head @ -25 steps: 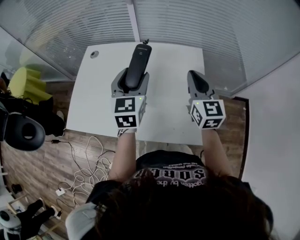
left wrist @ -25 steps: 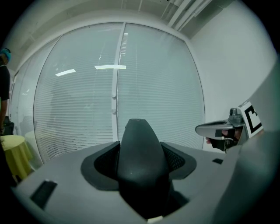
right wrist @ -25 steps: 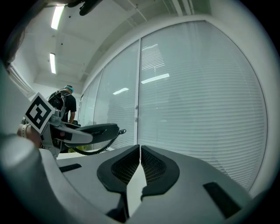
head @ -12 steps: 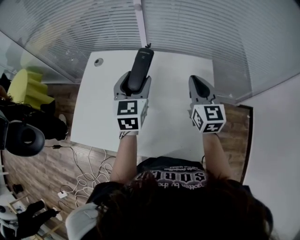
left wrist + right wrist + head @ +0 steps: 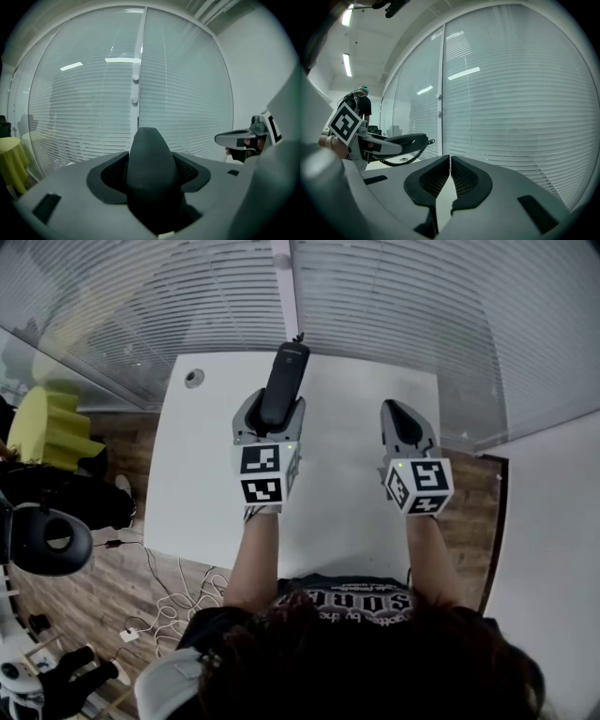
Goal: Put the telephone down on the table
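Note:
The black telephone handset (image 5: 284,381) sticks out forward from my left gripper (image 5: 270,411), which is shut on its lower end, above the white table (image 5: 202,484). In the left gripper view the handset (image 5: 149,161) fills the space between the pads. Its coiled cord (image 5: 404,158) hangs below it in the right gripper view, where the handset (image 5: 407,138) shows at the left, held roughly level. My right gripper (image 5: 399,414) hovers over the table's right part, shut with nothing in it; its pads (image 5: 436,179) meet at the tips.
A glass wall with blinds (image 5: 394,306) runs right behind the table's far edge. A round cable hole (image 5: 194,378) lies in the table's far left corner. Yellow seats (image 5: 52,423), a black round thing (image 5: 47,540) and loose cables (image 5: 173,592) occupy the floor at the left.
Both grippers have moved forward over the table toward the glass wall and come a little lower. The handset stays held in the left gripper; the right stays shut.

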